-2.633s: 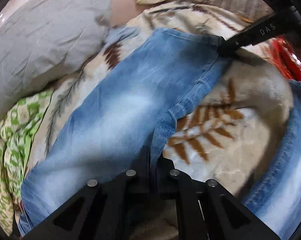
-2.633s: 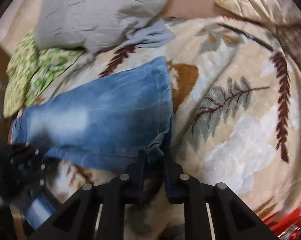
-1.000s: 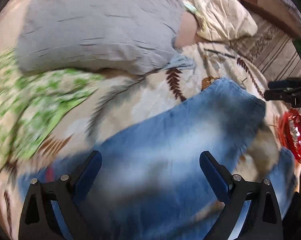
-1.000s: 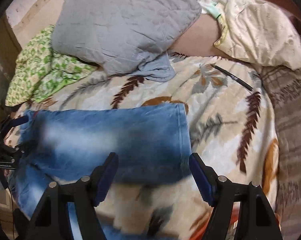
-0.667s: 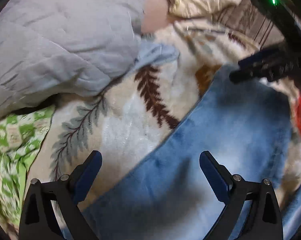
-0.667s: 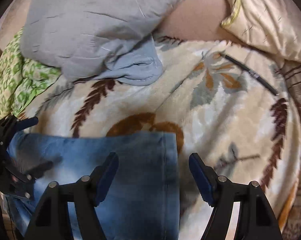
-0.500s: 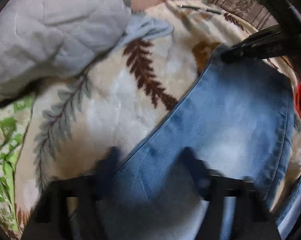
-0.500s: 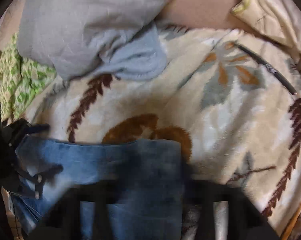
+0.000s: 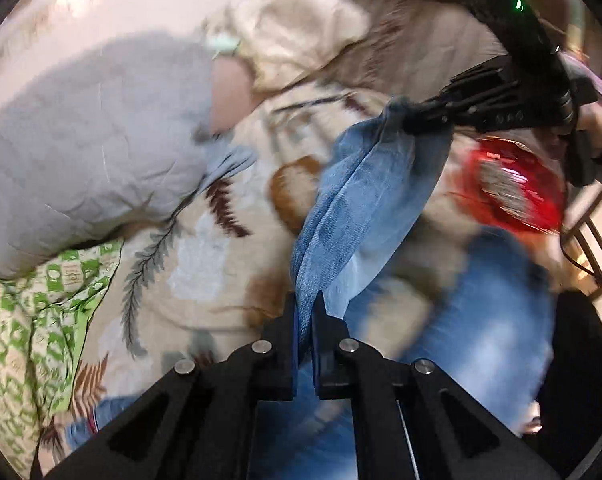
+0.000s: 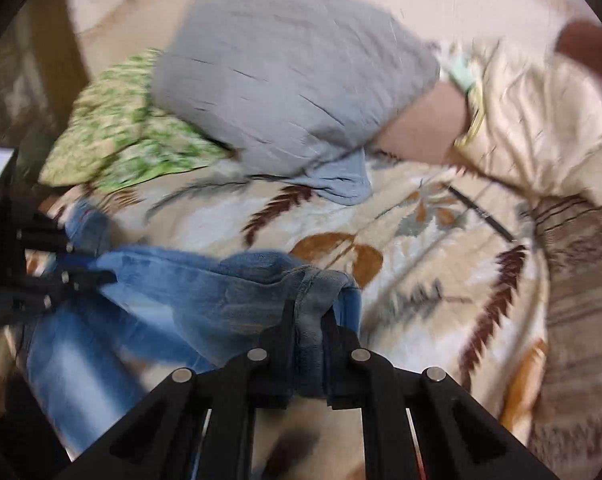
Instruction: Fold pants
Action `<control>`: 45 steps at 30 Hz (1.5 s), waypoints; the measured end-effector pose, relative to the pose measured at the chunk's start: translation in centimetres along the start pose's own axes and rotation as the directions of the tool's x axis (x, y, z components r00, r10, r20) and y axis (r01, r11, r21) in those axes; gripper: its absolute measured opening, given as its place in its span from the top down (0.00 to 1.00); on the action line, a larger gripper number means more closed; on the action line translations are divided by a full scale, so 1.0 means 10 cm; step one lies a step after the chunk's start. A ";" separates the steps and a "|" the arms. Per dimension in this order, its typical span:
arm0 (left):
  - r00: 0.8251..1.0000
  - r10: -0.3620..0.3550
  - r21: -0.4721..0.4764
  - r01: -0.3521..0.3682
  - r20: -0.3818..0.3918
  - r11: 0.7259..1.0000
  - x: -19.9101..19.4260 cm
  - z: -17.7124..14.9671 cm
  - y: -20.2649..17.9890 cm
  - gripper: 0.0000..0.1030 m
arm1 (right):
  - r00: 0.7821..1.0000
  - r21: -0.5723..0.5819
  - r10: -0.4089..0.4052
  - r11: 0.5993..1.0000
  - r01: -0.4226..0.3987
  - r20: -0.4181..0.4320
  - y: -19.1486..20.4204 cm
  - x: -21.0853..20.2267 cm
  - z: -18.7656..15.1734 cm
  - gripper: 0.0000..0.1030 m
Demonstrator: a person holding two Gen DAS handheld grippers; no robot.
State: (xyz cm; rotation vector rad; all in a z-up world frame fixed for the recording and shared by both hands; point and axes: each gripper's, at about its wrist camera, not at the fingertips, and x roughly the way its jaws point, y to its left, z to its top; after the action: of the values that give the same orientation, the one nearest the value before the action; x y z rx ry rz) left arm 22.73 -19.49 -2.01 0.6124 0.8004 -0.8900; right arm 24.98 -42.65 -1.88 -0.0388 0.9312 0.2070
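- The left gripper [image 9: 304, 312] has just closed its jaws, and now it pinches a fold of the blue pants [image 9: 365, 200] tight between them.
- In the right wrist view the left gripper [image 10: 101, 278] shows at the left side, with the blue cloth stretched away from it.
- The pants lie on the bed, on a soft blanket [image 10: 421, 280] with leaf shapes. One end is lifted a bit off the blanket, and the rest lies flat below it.
- The lifted edge runs in a line from one gripper to the other. In the right wrist view it goes across the picture from left to right, and that is how the long side of the held part points.
- The right gripper [image 10: 307, 320] has just closed its jaws too, and it holds a bunched corner of the pants.
- In the left wrist view the right gripper [image 9: 411, 122] sits up high on the right, biting the far corner of the cloth.
- A grey pillow [image 10: 285, 72] and a green cloth [image 10: 113, 140] lie at the back of the bed, away from the pants.
- I think the step now is picking up one end of the pants to start a fold.
- Next, I think both grippers need to carry the edge together, keep it pulled straight, and lay it over the flat part so the ends match.
- If one gripper goes faster, the fold may come out crooked.
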 end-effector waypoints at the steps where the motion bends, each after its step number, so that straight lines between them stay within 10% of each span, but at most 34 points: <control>1: 1.000 0.004 0.017 -0.004 0.014 1.000 -0.12 -0.07 -0.17 0.95 | 1.000 -0.027 -0.011 1.000 0.011 0.023 0.11 -0.21 -0.22 0.90; 11: 0.995 0.000 0.143 0.014 -0.099 0.990 0.09 -1.14 -1.77 0.94 | 0.984 -0.028 -0.001 1.000 -0.004 -0.176 0.48 -0.56 -2.33 0.90; 15: 0.994 0.031 0.135 -0.016 -0.105 0.991 0.33 -1.32 -1.86 0.92 | 0.982 -0.018 0.004 1.000 -0.007 -0.191 0.51 -0.51 -2.50 0.85; 18: 0.993 0.016 0.093 -0.005 -0.115 0.996 0.29 -1.28 -1.81 0.81 | 0.979 -0.003 -0.021 1.000 0.021 -0.201 0.50 -0.55 -2.48 0.70; 20: 0.989 0.024 0.070 -0.014 -0.146 0.997 0.22 -1.23 -1.76 0.49 | 0.976 -0.007 -0.061 0.998 0.061 -0.210 0.51 -0.64 -2.49 0.29; 23: 1.000 0.016 -0.067 -0.017 -0.019 0.998 -0.27 -1.20 -1.49 0.14 | 0.990 -0.004 -0.078 0.997 0.078 -0.119 0.54 -0.97 -2.46 0.28; 28: 0.993 0.117 -0.230 -0.117 -0.014 0.966 -0.83 -1.37 -0.78 0.13 | 1.000 0.007 -0.019 1.000 0.019 -0.006 0.70 -1.23 -2.17 0.28; 36: 0.936 0.314 -0.313 -0.350 -0.161 0.883 -1.84 -2.10 0.22 0.08 | 0.963 -0.106 0.251 0.965 -0.240 0.099 1.74 -0.88 -1.67 0.28; 41: 0.943 0.293 -0.351 -0.331 -0.158 0.876 -1.59 -2.08 0.71 0.07 | 0.927 -0.014 0.354 0.935 -0.355 0.123 2.21 -0.34 -1.27 0.28; 45: 0.961 0.221 -0.397 -0.270 -0.167 0.877 -1.02 -1.89 1.11 0.07 | 0.940 0.086 0.316 0.941 -0.328 0.128 2.40 0.09 -1.12 0.28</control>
State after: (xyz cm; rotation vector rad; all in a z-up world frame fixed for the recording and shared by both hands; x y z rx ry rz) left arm 21.78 4.62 -2.81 0.3764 0.9611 -0.4295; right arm 11.96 -20.41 -7.94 0.2246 0.8308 0.4590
